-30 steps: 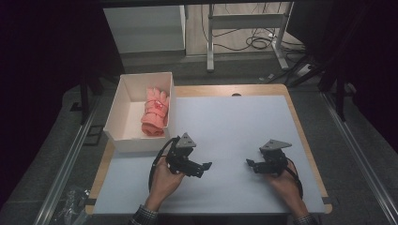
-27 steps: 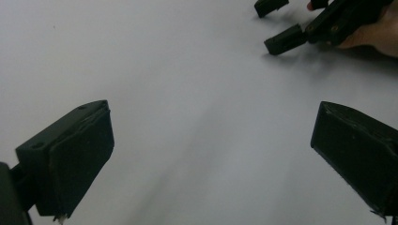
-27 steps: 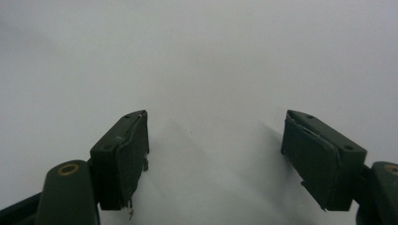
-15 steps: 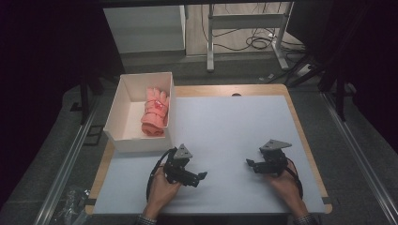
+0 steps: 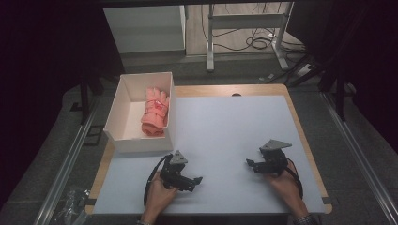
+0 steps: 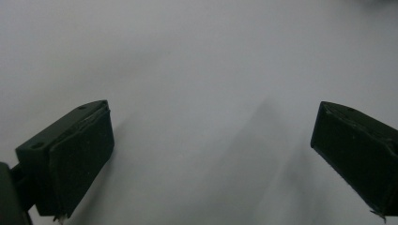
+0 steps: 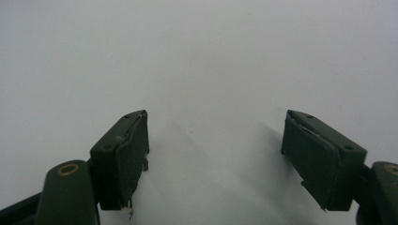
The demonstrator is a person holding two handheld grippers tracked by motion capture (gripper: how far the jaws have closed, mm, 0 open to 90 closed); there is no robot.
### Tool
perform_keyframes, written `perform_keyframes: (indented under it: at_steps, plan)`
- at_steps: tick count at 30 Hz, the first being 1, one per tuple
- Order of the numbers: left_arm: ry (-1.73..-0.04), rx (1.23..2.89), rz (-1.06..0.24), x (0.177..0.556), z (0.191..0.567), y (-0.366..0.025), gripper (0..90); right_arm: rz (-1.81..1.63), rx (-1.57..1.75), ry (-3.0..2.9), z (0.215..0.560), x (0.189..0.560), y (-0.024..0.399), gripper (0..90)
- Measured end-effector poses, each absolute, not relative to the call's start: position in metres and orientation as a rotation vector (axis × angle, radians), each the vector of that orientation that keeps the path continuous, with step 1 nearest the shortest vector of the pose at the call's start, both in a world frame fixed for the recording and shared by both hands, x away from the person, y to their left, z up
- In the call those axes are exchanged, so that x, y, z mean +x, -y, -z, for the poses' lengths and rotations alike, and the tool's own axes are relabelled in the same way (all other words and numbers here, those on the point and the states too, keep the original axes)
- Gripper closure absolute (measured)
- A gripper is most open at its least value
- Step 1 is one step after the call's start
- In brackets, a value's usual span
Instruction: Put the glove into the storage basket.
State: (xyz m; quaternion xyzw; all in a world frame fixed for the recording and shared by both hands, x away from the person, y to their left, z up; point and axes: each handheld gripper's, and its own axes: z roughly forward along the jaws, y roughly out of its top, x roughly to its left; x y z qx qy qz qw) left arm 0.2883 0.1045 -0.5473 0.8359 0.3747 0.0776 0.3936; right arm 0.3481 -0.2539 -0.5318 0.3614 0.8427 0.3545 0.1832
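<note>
Each hand carries a black tool, the left tool [image 5: 198, 179] and the right tool [image 5: 248, 162], both topped by a grey three-cornered plate and trailing a looped black cable, with blocky black jaws whose flat pads look scuffed at the edges, a brass-coloured fastener on the right tool's linkage, and a dark patterned cuff at the right wrist.

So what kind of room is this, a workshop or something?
Probably a lab recording bench: a wooden table topped with a pale sheet, a black hand-held gripper in each hand, a white open box, and loose cables on the floor behind.
</note>
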Motion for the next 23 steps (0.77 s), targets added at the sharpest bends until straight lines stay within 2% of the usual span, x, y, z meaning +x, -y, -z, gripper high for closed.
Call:
perform_keyframes:
  at_steps: [10, 14, 23]
  plan:
    - [-0.951, 2.152, -0.24, 0.286, 0.547, -0.1, 0.4, -1.0, 1.019, -2.377, 0.532, 0.348, 0.254, 23.6]
    - [-0.93, 2.221, -0.325, 0.283, 0.548, -0.092, 0.3, -1.0, 1.019, -2.377, 0.532, 0.348, 0.254, 23.6]
    - [-0.932, 2.219, -0.319, 0.284, 0.548, -0.092, 0.0, -0.997, 1.02, -2.379, 0.532, 0.348, 0.254, 23.5]
